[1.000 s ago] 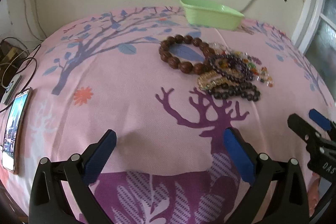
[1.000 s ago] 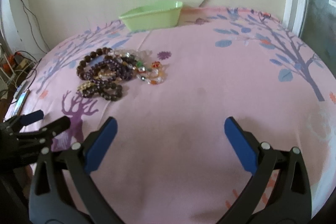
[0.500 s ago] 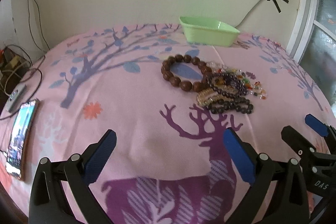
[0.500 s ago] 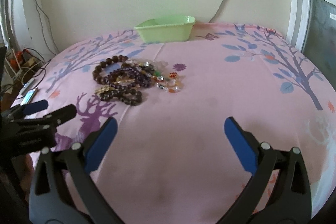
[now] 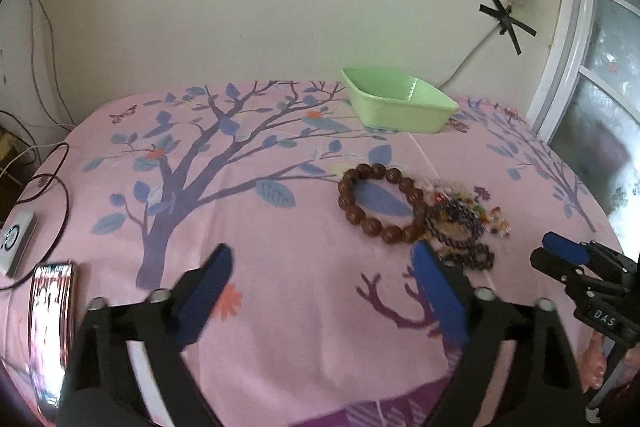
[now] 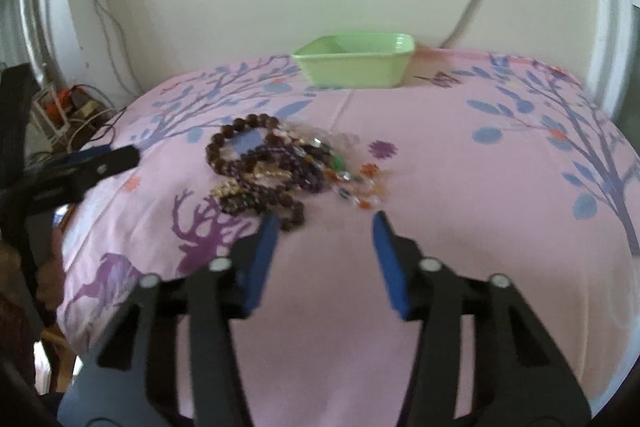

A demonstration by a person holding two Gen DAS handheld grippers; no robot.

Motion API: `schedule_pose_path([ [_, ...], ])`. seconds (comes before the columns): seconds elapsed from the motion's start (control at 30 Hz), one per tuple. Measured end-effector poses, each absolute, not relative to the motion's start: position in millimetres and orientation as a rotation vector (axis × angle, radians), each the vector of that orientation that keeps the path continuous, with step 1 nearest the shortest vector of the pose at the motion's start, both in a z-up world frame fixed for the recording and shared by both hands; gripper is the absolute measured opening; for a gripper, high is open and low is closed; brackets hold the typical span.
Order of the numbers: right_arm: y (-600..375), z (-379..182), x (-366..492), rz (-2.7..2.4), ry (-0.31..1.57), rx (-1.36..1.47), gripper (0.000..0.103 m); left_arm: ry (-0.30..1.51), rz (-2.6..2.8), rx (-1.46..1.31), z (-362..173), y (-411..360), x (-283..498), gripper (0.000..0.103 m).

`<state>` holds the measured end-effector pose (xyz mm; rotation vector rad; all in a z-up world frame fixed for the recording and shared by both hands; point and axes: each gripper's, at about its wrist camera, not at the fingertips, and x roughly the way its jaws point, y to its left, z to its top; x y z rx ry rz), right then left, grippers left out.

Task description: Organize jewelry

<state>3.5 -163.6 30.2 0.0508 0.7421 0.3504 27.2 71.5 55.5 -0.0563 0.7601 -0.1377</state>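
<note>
A pile of bead bracelets (image 5: 456,223) lies on the pink printed cloth (image 5: 280,211); a big brown wooden bracelet (image 5: 376,203) is its left part. The pile also shows in the right wrist view (image 6: 280,167). A light green plastic tub (image 5: 398,105) stands at the far edge by the wall, also in the right wrist view (image 6: 356,65). My left gripper (image 5: 320,279) is open and empty, above the cloth short of the pile. My right gripper (image 6: 324,243) is open and empty, narrower than before, just short of the pile.
A phone (image 5: 50,327) and a small white device (image 5: 16,243) with cables lie at the left edge. A window frame (image 5: 568,75) stands on the right. The right gripper shows in the left wrist view (image 5: 576,267); the left gripper shows in the right wrist view (image 6: 80,167).
Both grippers rose and tilted up, so the wall and tub sit lower in view. The right gripper's jaws narrowed and came closer to the pile. The left jaws narrowed slightly.
</note>
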Motion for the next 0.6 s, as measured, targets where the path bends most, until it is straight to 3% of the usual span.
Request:
schedule_pose_path([
  [0.1, -153.0, 38.6, 21.9, 0.406, 0.768, 0.022, 0.033, 0.81, -0.172, -0.088, 49.7, 73.0, 50.1, 0.073],
  [0.33, -103.8, 56.3, 85.0, 0.553, 0.815, -0.09, 0.033, 0.878, -0.21, -0.102, 36.3, 59.2, 99.7, 0.072],
  [0.53, -63.0, 36.0, 144.0, 0.635, 0.922, -0.211, 0.033, 0.932, -0.201, -0.051, 19.0, 46.5, 120.7, 0.072],
  [0.57, -59.5, 32.4, 149.9, 0.644, 0.938, -0.221, 0.033, 0.938, -0.2, -0.047, 16.7, 45.9, 121.6, 0.065],
  [0.6, -54.3, 27.4, 156.1, 0.655, 0.955, -0.237, 0.033, 0.947, -0.199, -0.042, 13.7, 46.0, 123.0, 0.05],
])
